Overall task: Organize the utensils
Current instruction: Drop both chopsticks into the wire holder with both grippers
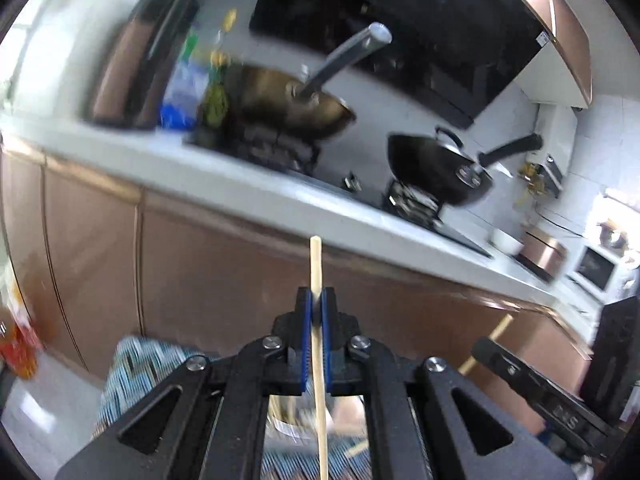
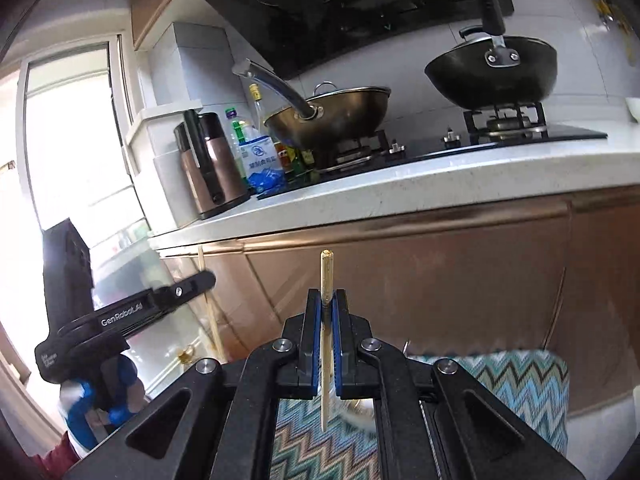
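My left gripper [image 1: 317, 300] is shut on a pale wooden chopstick [image 1: 316, 264] that stands upright between its blue pads, its tip above the jaws. My right gripper [image 2: 327, 300] is shut on a second wooden chopstick [image 2: 326, 276], also upright. Each gripper shows in the other's view: the right one at lower right in the left wrist view [image 1: 480, 350] with its chopstick [image 1: 500, 328], the left one at left in the right wrist view [image 2: 204, 280] with its chopstick [image 2: 208, 304]. Both are held raised in front of the kitchen cabinets.
A zigzag-patterned cloth [image 2: 520, 384] lies below the grippers, with a clear container partly hidden under them. Behind are copper cabinet doors [image 2: 440, 280] and a white counter [image 2: 400, 184] with a stove, two woks [image 2: 340, 116] [image 2: 492, 72], bottles and a kettle [image 2: 208, 168].
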A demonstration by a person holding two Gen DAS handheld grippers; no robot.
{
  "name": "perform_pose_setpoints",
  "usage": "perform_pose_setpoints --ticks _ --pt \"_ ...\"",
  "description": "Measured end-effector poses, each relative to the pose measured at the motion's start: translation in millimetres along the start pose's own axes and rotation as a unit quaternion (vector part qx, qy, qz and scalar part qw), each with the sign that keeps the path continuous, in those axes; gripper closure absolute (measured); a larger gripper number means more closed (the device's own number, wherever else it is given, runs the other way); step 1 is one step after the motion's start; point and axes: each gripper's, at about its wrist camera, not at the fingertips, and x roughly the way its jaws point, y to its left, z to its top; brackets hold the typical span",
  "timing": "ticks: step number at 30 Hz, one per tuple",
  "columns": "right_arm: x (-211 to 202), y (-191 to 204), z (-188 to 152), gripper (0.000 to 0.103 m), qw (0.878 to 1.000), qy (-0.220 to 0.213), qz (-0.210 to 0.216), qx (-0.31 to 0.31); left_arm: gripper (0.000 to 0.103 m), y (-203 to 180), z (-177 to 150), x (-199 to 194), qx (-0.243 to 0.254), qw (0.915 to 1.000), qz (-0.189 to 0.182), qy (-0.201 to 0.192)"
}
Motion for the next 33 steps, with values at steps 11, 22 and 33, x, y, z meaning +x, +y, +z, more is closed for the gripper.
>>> perform_pose_setpoints --ticks 11,22,33 --pt "78.9 -19.1 -13.9 0.098 0.999 0.016 -0.008 -0.029 0.099 -4.0 -35.1 69.4 0.020 0.9948 0.059 -0.080" --pt "105.5 -27.4 -44.6 0.098 0.998 0.041 -0.014 -0.042 0.099 10.8 -74.8 104.9 0.022 0.9927 0.085 -0.083" --pt "93.6 -24.7 -43.2 0.090 0.999 0.032 -0.018 -0.036 0.094 11.8 -69.4 89.0 0.029 0.9937 0.080 -0.073"
